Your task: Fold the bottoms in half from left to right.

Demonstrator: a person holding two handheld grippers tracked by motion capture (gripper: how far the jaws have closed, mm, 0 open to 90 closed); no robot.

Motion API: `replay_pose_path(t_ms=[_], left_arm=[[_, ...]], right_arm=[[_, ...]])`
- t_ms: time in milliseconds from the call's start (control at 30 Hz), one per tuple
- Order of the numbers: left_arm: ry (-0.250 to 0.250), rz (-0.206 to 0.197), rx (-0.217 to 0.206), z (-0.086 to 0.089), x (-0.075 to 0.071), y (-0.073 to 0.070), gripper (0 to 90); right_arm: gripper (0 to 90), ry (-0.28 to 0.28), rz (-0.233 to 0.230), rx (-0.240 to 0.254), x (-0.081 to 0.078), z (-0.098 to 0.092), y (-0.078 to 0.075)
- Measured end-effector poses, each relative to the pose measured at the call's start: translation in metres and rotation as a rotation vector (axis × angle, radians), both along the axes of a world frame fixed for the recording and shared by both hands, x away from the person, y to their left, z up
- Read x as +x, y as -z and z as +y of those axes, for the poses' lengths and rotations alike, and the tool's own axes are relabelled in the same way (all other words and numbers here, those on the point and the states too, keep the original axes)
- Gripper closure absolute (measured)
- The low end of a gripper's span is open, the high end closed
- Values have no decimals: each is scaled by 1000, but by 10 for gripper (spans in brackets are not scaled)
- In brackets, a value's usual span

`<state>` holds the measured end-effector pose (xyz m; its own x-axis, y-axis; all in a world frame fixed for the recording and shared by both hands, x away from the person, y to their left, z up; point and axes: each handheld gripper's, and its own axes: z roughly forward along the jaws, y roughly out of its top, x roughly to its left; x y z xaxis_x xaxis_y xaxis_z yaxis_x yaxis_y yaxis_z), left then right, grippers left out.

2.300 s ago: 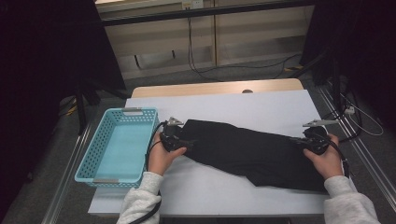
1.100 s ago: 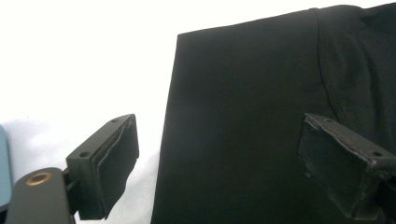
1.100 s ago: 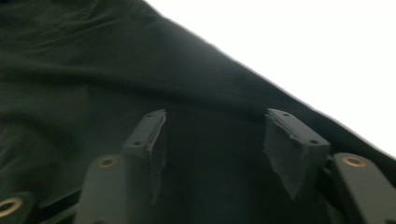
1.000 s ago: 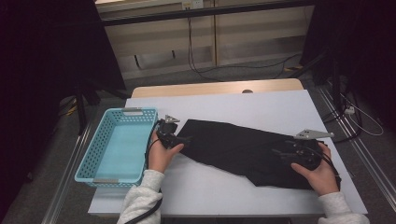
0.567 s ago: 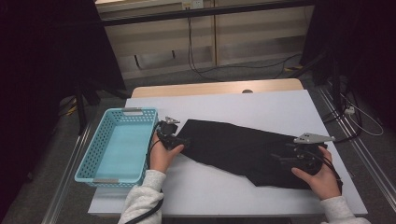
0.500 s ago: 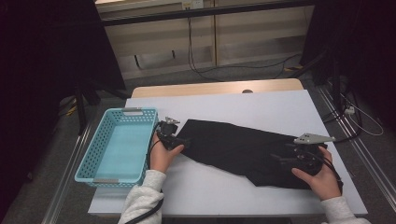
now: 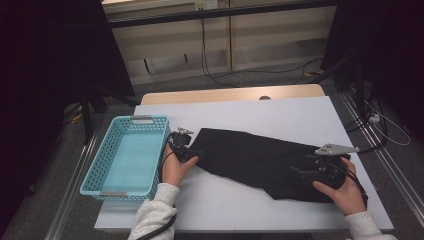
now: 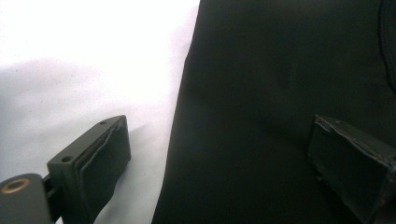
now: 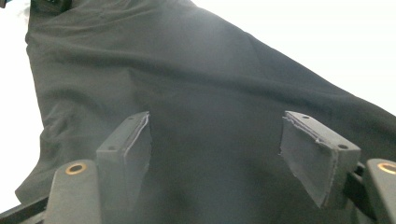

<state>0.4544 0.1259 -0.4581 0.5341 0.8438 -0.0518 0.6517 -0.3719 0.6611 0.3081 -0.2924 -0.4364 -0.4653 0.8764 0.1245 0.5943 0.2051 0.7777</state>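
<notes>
A black cloth (image 7: 260,160) lies spread flat across the middle of the white table (image 7: 250,115). My left gripper (image 7: 192,152) rests at the cloth's left end. In the left gripper view its jaws (image 8: 219,135) stand wide and have just been opening, with the cloth's edge (image 8: 280,93) running between them and neither pad pressing on it. My right gripper (image 7: 302,172) sits over the cloth's near right part. In the right gripper view it (image 9: 217,128) is open, its jaws having just widened, with the cloth (image 9: 187,70) lying smooth beneath them.
An empty light-blue mesh basket (image 7: 117,192) stands at the table's left, just beside my left hand. Bare white table lies beyond and in front of the cloth. Cables trail over the floor behind the table and along its right side.
My right hand has drawn in from the cloth's right end toward the near edge and settled on the cloth. The left hand has barely shifted. The cloth lies as before.
</notes>
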Motion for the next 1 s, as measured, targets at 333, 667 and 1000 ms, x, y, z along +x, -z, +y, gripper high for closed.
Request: replay_pose_path(t_ms=[333, 667, 1000], left_arm=[[-4, 27, 2, -1, -1, -3, 136], [-27, 69, -23, -5, -6, -9, 383], [4, 205, -157, -9, -8, -12, 794]], right_arm=[[254, -6, -6, 7, 0, 2, -1], [248, -17, 2, 11, 2, 6, 0], [239, -15, -2, 27, 2, 7, -1]])
